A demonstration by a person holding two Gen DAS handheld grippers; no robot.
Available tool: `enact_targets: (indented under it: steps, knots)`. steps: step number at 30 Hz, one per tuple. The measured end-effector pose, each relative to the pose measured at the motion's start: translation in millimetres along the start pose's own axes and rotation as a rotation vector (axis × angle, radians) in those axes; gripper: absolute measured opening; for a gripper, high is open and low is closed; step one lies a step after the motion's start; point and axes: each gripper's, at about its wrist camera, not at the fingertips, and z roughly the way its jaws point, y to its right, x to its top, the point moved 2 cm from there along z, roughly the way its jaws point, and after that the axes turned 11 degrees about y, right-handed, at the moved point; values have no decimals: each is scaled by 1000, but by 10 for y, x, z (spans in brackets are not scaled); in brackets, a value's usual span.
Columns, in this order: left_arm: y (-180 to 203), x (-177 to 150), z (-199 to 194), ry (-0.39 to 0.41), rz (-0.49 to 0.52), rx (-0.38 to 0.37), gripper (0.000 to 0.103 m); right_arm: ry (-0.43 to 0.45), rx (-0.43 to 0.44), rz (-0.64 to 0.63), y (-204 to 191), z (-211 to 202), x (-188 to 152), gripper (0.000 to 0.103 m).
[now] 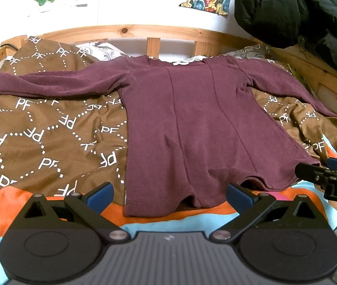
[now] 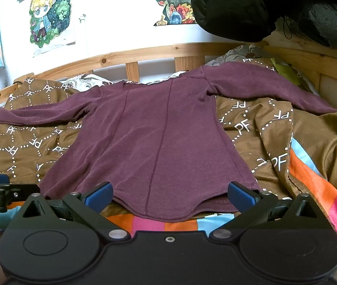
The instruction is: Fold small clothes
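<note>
So there's a maroon long-sleeve top (image 1: 192, 128) lying flat on the bed, both sleeves spread out to the sides, neckline up toward the wooden bed frame (image 1: 130, 30) and the wavy hem closest to the cameras. It's sitting on a brown blanket (image 1: 37, 128) printed with white "PF" letters and dotted lines, and under the hem you can see a striped orange, blue and pink sheet (image 1: 168, 218).

The left gripper (image 1: 168, 196) is hovering just short of the hem's left part, fingers spread wide with nothing between the blue pads (image 1: 99, 196). The hem sits right in the gap but isn't pinched.

Same deal on the other side: the right gripper (image 2: 169, 196) is spread wide at the hem's right part, and its blue pads (image 2: 240, 196) aren't touching the fabric as far as I can tell.

A black puffy jacket (image 1: 294, 7) hangs at the upper right, and there are anime-style posters (image 2: 47, 14) on the white wall.
</note>
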Motion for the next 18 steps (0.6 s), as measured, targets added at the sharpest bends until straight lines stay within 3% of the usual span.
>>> enact_targets:
  steps: [11, 18]
  knots:
    - [-2, 59, 98, -53, 14, 32, 103, -12, -10, 8, 12, 5, -8, 103]
    - [-8, 368, 422, -165, 84, 185, 102, -36, -97, 46, 172, 10, 84, 102]
